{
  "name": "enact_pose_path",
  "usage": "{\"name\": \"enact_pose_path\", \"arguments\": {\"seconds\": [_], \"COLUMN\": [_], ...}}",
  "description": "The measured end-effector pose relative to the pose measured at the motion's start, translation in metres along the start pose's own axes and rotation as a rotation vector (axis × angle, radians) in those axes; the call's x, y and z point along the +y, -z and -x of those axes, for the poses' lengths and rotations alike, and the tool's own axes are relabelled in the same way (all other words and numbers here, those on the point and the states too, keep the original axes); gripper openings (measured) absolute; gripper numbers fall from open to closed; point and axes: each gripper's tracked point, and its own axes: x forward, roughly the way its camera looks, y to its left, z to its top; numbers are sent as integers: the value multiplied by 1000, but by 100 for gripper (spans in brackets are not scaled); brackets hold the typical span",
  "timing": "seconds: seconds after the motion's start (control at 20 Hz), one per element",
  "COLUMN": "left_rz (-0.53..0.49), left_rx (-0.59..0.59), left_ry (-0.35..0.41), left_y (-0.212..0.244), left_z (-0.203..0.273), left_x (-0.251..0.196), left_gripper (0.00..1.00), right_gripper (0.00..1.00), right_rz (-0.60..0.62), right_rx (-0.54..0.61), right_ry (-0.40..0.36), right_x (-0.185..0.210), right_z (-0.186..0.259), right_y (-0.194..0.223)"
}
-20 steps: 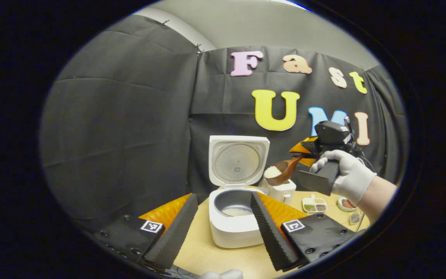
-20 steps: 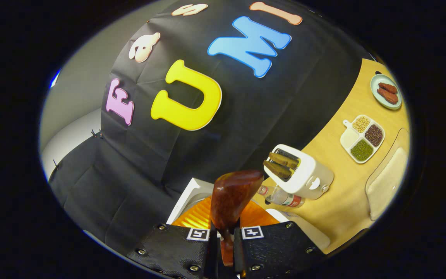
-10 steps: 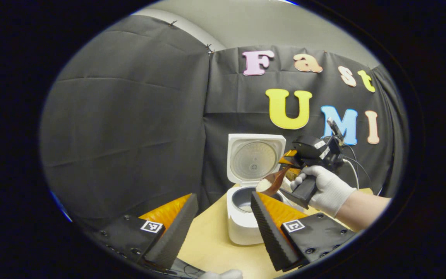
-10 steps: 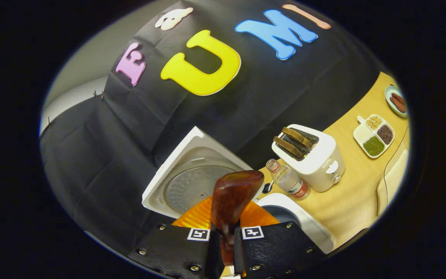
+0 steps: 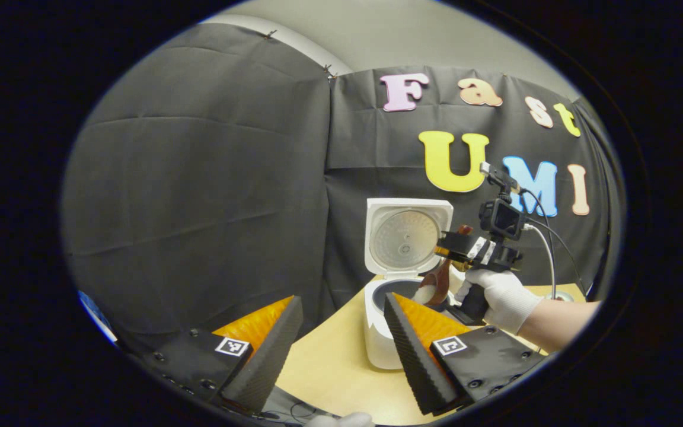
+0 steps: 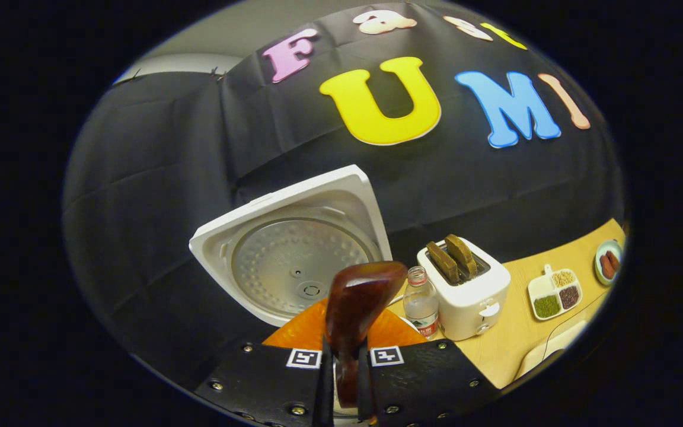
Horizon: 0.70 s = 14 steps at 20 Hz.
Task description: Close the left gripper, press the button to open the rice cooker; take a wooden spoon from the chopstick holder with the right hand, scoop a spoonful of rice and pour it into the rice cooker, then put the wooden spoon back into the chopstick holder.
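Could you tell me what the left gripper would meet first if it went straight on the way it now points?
Probably the white rice cooker: it stands just ahead between the left gripper's open fingers, slightly toward the right one. Depth is unclear; aimed higher, it would reach the black cloth wall.

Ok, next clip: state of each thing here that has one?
Rice cooker: lid up, pot exposed.
Wooden spoon: tilted over the pot, rice at its tip.
Right gripper: shut on the spoon handle.
Left gripper: open, holding nothing.
Toaster: two slices standing in the slots.
Bottle: upright, capped.
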Motion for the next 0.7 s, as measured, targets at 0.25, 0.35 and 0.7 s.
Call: {"name": "enact_pose_path", "arguments": {"seconds": [0.25,0.35,0.7], "left_rz": [-19,-21,-38], "left_rx": [-12,-12,-11], "left_ry": [-4,-1,7], "left_y": [-5,-6,-6], "left_z": [0,1,3], "left_x": [-1,-3,-9], "left_gripper": [96,97,96], "right_gripper": [16,16,16], "right_rz": [299,419,671], "right_rx": [-65,-101,-141], "right_ry": [-35,-48,-101], "right_x": [26,34,48], "right_z": [3,3,9], "right_y": [-11,-14,-6]}}
